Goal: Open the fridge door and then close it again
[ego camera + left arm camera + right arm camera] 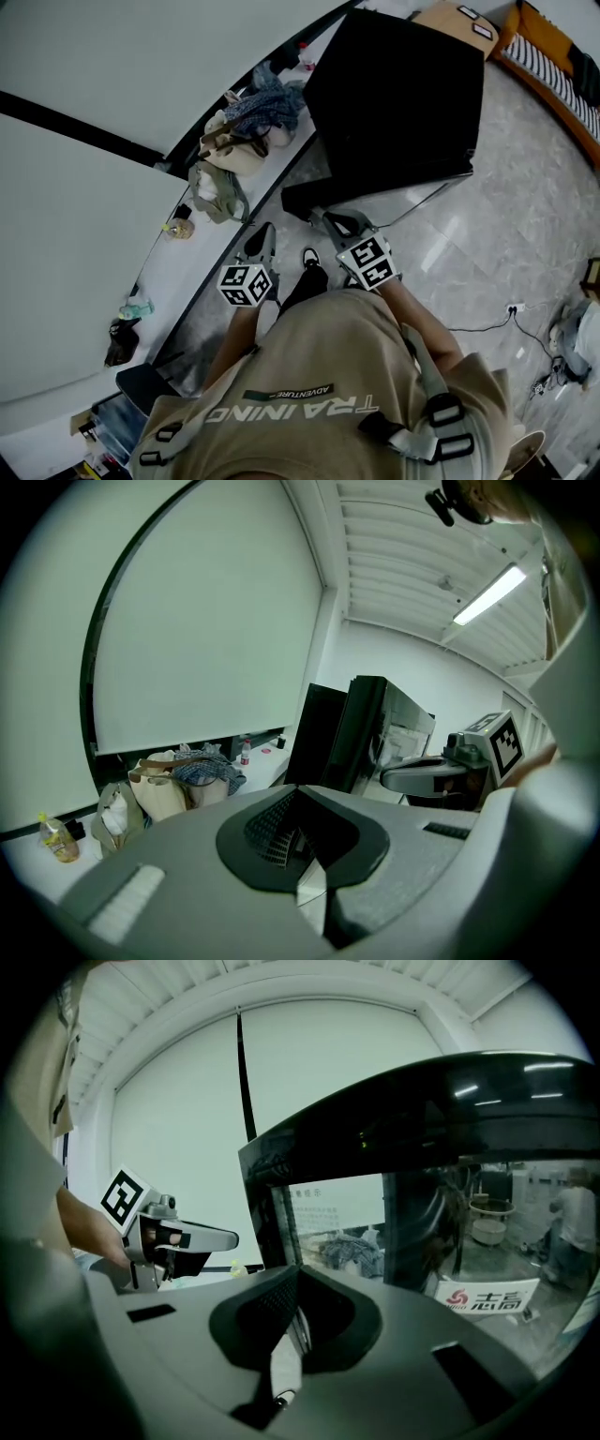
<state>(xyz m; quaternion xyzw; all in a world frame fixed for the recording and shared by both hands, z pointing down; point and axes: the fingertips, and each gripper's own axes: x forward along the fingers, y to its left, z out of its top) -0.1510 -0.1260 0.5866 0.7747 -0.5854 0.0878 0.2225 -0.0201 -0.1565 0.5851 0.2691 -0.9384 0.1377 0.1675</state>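
You held the left tongs (262, 236) and right tongs (330, 218) by your waist, each pressed together on nothing. Just beyond stood the black fridge (394, 94), its door (412, 1227) apparently closed and untouched; I judged the 2 steps likely remained.

A white label (487, 1296) at the lower right of the black glossy fridge (422, 1110) front carries a red round logo and the dark characters "志高". Up and left of it, a pale panel (337, 1208) in the fridge glass bears small print too faint to read. Nearer the camera than the fridge, the person's beige T-shirt (328, 342) shows "TRAINING" in large white letters, upside down, beside a dark strip (289, 392) reading "ADVENTURE".
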